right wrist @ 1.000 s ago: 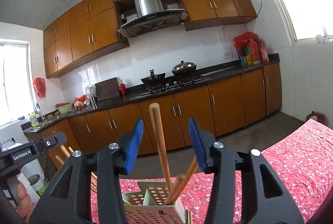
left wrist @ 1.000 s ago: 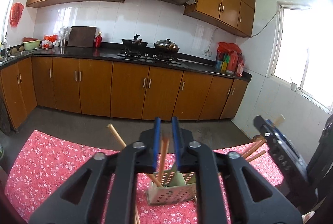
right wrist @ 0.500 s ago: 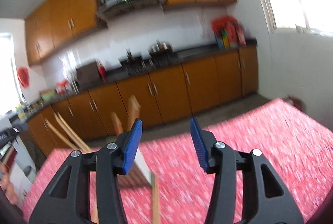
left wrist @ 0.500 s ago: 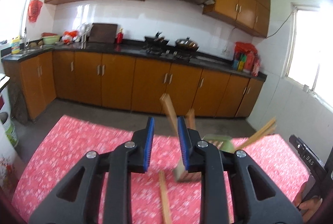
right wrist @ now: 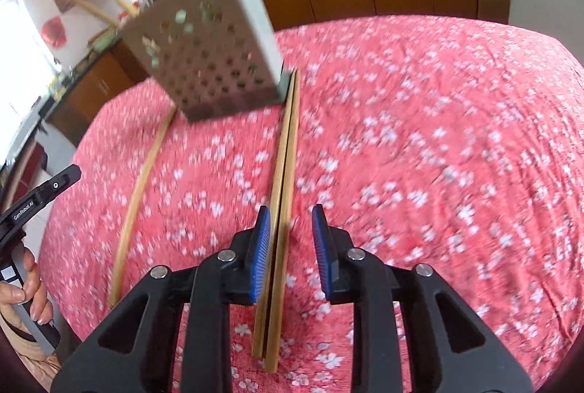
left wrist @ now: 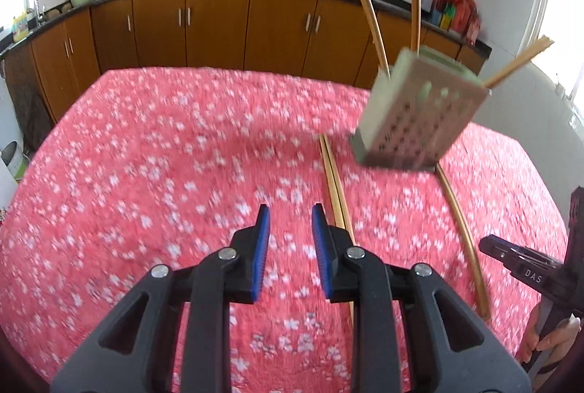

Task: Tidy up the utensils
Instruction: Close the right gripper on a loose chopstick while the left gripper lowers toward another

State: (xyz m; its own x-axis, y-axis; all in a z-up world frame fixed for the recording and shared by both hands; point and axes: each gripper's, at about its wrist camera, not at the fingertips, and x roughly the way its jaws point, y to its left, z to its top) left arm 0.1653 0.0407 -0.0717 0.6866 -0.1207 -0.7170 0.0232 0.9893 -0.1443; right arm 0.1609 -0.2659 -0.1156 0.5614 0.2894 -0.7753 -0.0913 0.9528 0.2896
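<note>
A perforated pale-green utensil holder (left wrist: pixel 419 111) stands on the red floral tablecloth (left wrist: pixel 164 155) with several wooden chopsticks sticking up out of it; it also shows in the right wrist view (right wrist: pixel 208 46). A pair of chopsticks (right wrist: pixel 283 192) lies flat on the cloth in front of the holder, also seen in the left wrist view (left wrist: pixel 335 188). A single chopstick (left wrist: pixel 463 239) lies apart from them, also in the right wrist view (right wrist: pixel 140 188). My left gripper (left wrist: pixel 288 239) is open and empty above the cloth. My right gripper (right wrist: pixel 290 239) is open, with the pair lying between its fingers.
Brown kitchen cabinets (left wrist: pixel 219 24) and a dark counter run behind the table. The other hand-held gripper's body shows at the right edge of the left view (left wrist: pixel 529 272) and at the left edge of the right view (right wrist: pixel 33 203).
Both grippers have tilted down from above the holder toward the cloth. The left gripper has opened wider. The right gripper now straddles the lying pair of chopsticks.
</note>
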